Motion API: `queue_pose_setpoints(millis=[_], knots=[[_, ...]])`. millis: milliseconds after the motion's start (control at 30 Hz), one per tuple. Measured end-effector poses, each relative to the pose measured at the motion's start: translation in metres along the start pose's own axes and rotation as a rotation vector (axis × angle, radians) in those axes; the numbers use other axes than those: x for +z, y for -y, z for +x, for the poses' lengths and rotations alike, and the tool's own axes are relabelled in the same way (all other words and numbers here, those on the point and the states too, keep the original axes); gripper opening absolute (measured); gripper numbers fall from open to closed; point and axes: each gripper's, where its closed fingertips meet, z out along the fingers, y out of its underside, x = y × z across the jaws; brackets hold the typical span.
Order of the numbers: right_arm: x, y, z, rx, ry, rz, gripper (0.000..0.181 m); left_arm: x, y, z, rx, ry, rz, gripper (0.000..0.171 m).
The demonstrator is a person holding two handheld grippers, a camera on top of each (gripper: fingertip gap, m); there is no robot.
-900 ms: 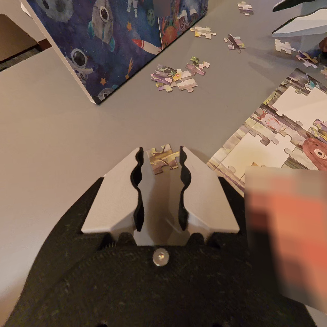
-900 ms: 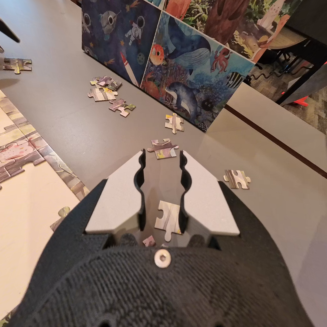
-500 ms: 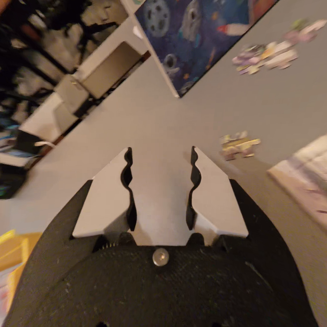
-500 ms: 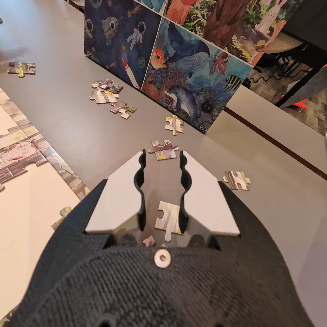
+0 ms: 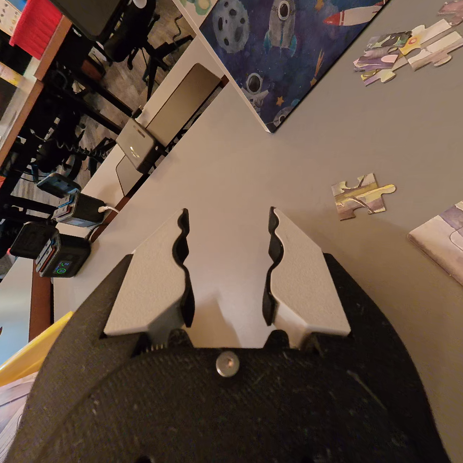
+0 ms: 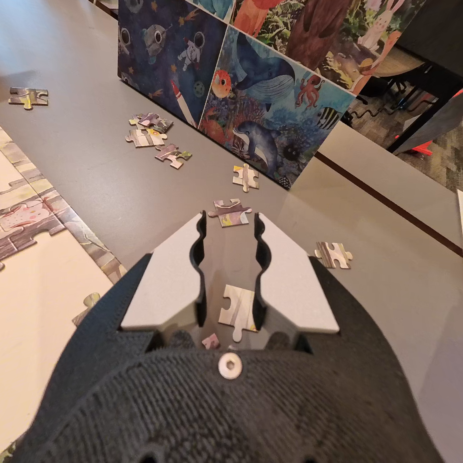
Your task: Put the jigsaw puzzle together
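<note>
My left gripper [image 5: 228, 210] is open and empty above bare grey table. A yellow-and-purple puzzle piece [image 5: 363, 196] lies flat to its right, beside a corner of the partly built puzzle [image 5: 441, 240]. My right gripper [image 6: 230, 214] is open and hovers low over the table. A purple piece [image 6: 231, 211] lies just ahead of its tips. A pale piece [image 6: 239, 310] shows on the table through the gap between the fingers. The partly built puzzle [image 6: 37, 288] lies to its left.
The upright picture box [image 6: 250, 87] stands behind the loose pieces. More pieces lie scattered: a cluster [image 6: 150, 130], one [image 6: 244, 176] by the box, one [image 6: 333, 254] at the right. Black devices [image 5: 62, 250] sit near the table's left edge. There is about 35 cm between the tips of the two grippers. To the partly built puzzle [image 5: 441, 240]: left tips about 11 cm, right tips about 25 cm.
My left gripper has opened wider and swung left, so the yellow-and-purple piece that was at its tips now lies off to the right. The right gripper has hardly moved.
</note>
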Motion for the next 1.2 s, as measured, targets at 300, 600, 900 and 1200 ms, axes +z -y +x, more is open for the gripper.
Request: queue_pose_setpoints(millis=[300,600,900,1200], knots=[[0.0,0.0,0.0,-0.003,0.0,-0.003,0.037,0.001,0.004,0.008,-0.032,-0.047,0.022,0.064],[0.0,0.0,0.0,-0.004,0.0,-0.002,0.037,0.001,0.006,0.013,-0.063,-0.08,0.038,0.065],[0.0,0.0,0.0,-0.003,0.001,-0.004,0.037,0.003,0.005,0.017,-0.067,-0.098,0.032,0.066],[0.0,0.0,0.0,0.0,0.002,-0.004,0.037,0.004,0.005,0.019,-0.077,-0.111,0.036,0.066]])
